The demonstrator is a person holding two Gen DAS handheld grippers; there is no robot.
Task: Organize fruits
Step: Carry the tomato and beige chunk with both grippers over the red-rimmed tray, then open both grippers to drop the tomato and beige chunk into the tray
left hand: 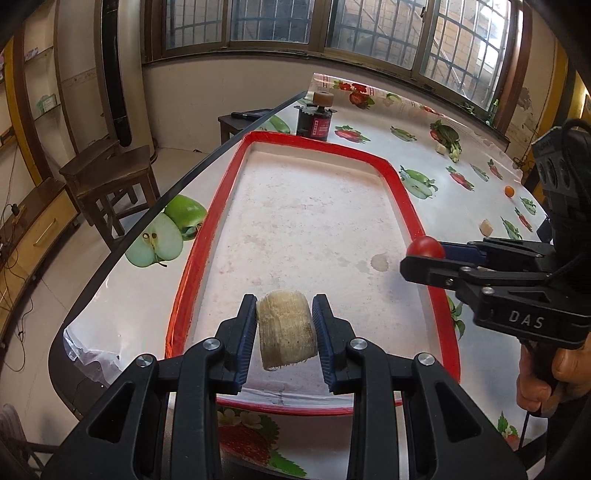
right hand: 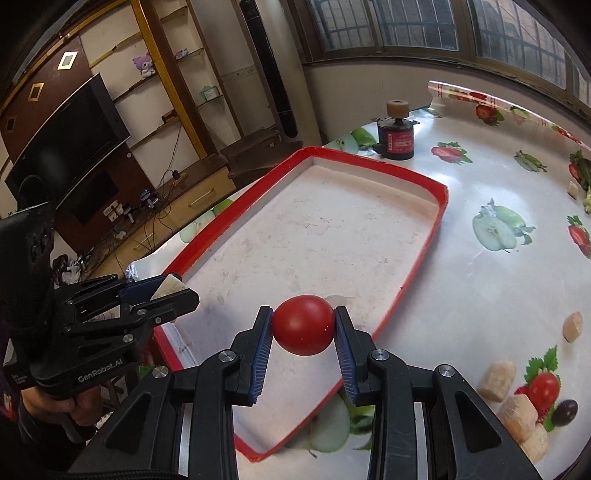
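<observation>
Presently, a pale banana chunk (left hand: 286, 328) is clamped between the pads of the left gripper (left hand: 285, 334) above the near end of the red-rimmed tray (left hand: 410, 206); a red tomato (right hand: 303, 325) is gripped by the right gripper (right hand: 303, 332) over the tray's edge; more pale chunks (right hand: 496, 380) are left on the tablecloth (right hand: 498, 295).

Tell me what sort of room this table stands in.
Most likely a home living room. A flat television stands against wooden wall shelving, a plush toy sits on one shelf, and the table wears a fruit-print tablecloth below barred windows.
</observation>
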